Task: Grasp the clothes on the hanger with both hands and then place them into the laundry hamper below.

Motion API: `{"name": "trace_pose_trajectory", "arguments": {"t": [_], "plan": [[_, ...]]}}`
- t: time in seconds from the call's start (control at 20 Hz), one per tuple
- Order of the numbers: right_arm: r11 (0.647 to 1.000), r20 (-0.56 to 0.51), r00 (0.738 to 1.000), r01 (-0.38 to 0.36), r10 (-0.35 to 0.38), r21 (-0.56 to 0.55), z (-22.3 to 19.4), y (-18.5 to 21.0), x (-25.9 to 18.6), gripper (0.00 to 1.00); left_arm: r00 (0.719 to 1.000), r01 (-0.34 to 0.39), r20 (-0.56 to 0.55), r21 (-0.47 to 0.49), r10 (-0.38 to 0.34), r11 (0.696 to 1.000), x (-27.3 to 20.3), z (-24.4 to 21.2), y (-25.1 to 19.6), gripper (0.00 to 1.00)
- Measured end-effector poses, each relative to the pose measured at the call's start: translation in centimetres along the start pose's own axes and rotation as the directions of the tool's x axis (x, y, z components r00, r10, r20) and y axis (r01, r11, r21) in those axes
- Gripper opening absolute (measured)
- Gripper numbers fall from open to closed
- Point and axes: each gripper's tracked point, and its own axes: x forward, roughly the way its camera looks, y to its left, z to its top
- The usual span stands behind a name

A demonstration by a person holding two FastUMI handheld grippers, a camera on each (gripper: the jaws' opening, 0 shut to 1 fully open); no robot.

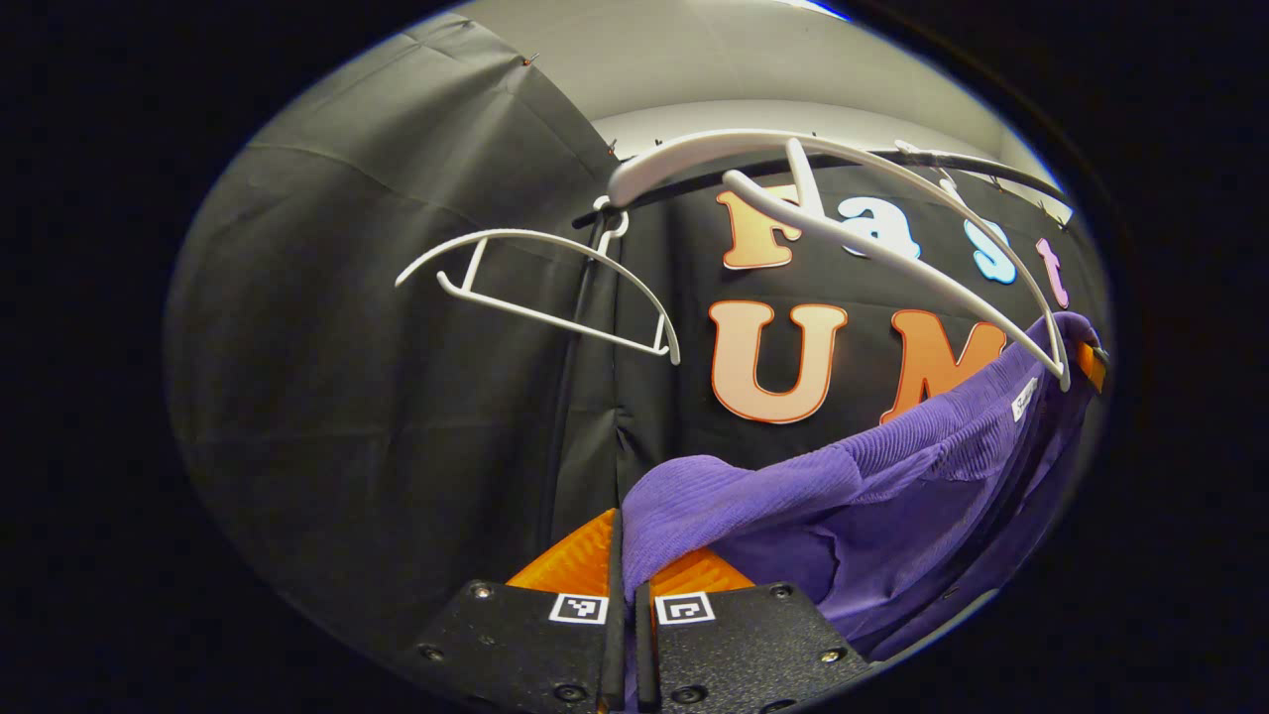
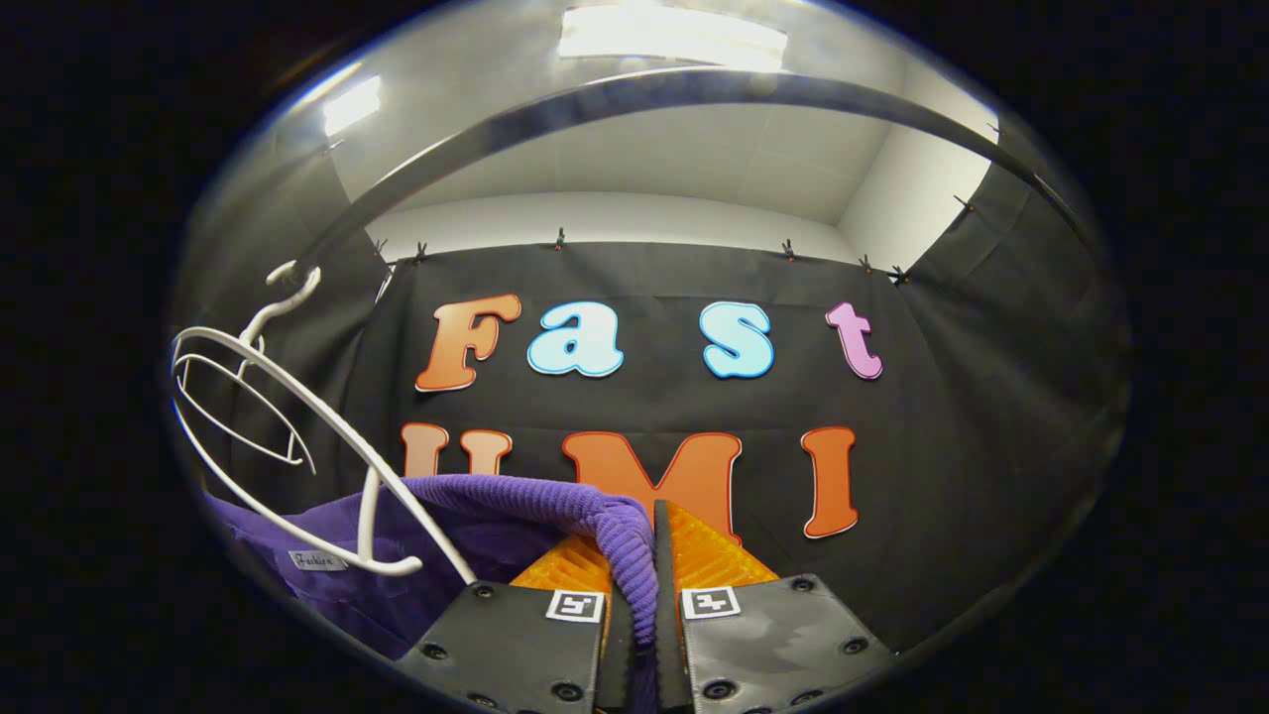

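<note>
Both grasps are in place. In the left gripper view, the left gripper [image 1: 628, 555] has its two orange fingers [image 1: 575, 565] drawn together on a fold of the purple garment [image 1: 872, 476], which drapes over the inner finger and runs off to the right. In the right gripper view, the right gripper [image 2: 644, 565] is likewise clamped on the garment's ribbed edge [image 2: 620, 535], which passes down between its fingers. The garment hangs slack between the two grips, with a small white label [image 1: 1024, 399] showing near its upper end. The white hanger [image 1: 892, 248] remains hooked on the dark rail [image 2: 634, 99] overhead; its arm crosses just above the cloth in the left gripper view, and in the right gripper view its lower end sits close against the fabric. Whether the garment is fully free of that hanger cannot be confirmed, since the far end of the cloth lies at the distorted edge of both views; it appears largely slipped off but may be caught at one shoulder. A second white hanger [image 1: 540, 288] hangs bare farther along the rail. Status, as a judgement: the two-handed grasp is complete and removal from the hanger is at or near completion. Remaining: clear the cloth of the hanger arm, lower it, and release it into the laundry hamper.
</note>
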Motion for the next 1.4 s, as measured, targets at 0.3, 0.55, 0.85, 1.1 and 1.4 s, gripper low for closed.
{"name": "trace_pose_trajectory", "arguments": {"t": [0.3, 0.55, 0.85, 1.1, 1.4], "plan": [[0.998, -0.012, 1.000, -0.025, 0.025, -0.052, -2.1, -0.6, -0.7, 0.16, 1.000, -0.010, -0.023, 0.018, 0.010, 1.000, -2.1, -1.1, -0.1, 0.05], [0.992, -0.073, 0.991, -0.113, 0.109, -0.054, -4.7, 0.2, -2.1, 0.16, 0.999, -0.036, -0.035, 0.026, 0.037, 0.999, -4.1, -1.3, -0.1, 0.05], [0.939, -0.180, 0.927, -0.341, 0.330, -0.036, -8.3, 5.4, -7.5, 0.15, 0.991, 0.043, -0.126, 0.033, -0.039, 0.999, -7.3, -4.4, -3.6, 0.07], [0.855, -0.259, 0.818, -0.513, 0.513, 0.074, -10.8, 10.6, -10.9, 0.16, 0.972, 0.165, -0.171, 0.019, -0.160, 0.986, -8.7, -6.0, -9.1, 0.05], [0.792, -0.393, 0.689, -0.559, 0.609, 0.245, -16.2, 13.4, -15.5, 0.16, 0.911, 0.243, -0.328, -0.059, -0.249, 0.968, -10.6, -11.9, -12.8, 0.04]]}}
